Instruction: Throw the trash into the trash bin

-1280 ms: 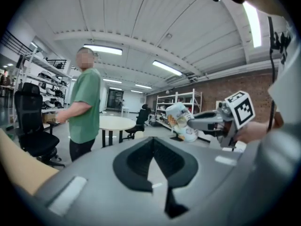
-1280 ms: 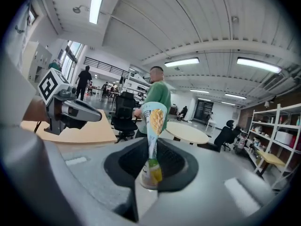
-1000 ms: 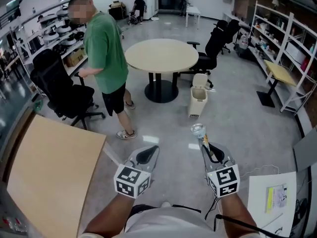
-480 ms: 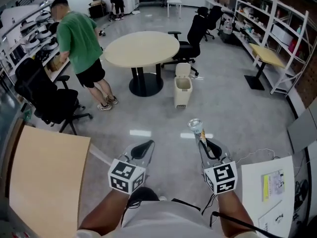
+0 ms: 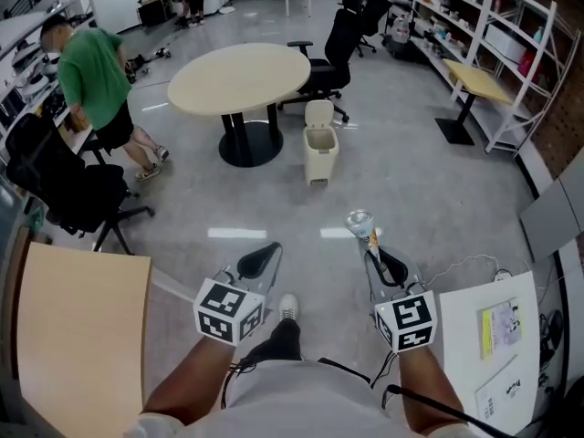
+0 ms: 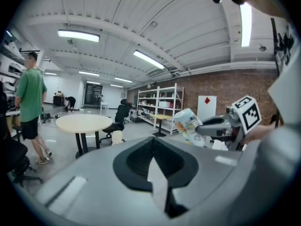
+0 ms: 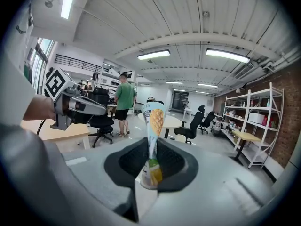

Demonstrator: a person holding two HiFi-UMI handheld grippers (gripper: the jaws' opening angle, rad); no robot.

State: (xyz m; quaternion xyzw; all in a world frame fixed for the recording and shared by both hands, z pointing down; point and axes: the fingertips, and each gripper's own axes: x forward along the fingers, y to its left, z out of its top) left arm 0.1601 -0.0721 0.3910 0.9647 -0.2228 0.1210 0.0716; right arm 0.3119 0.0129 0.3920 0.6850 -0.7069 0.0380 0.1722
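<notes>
The trash is a cone-shaped paper wrapper [image 5: 361, 224] with a printed waffle pattern. My right gripper [image 5: 372, 250] is shut on its narrow end, and the wide mouth points away from me. In the right gripper view the wrapper [image 7: 154, 126] stands up between the jaws of my right gripper [image 7: 149, 175]. My left gripper [image 5: 265, 255] is level with it at the left, shut and empty. The left gripper view shows the wrapper [image 6: 187, 123] off to the right. The cream pedal bin [image 5: 319, 141] stands on the floor ahead beside the round table, lid down; it also shows as the bin [image 6: 116, 137].
A round beige table [image 5: 239, 76] stands left of the bin with black office chairs [image 5: 333, 39] behind. A person in a green shirt [image 5: 91, 71] stands far left. A wooden tabletop [image 5: 73, 336] is at my left, a white desk with papers [image 5: 497, 331] at my right, shelves [image 5: 511, 35] along the right wall.
Both grippers have advanced across the floor toward the bin, which now sits closer and more central. The person in green has slid to the far left of the view. The wrapper stays held.
</notes>
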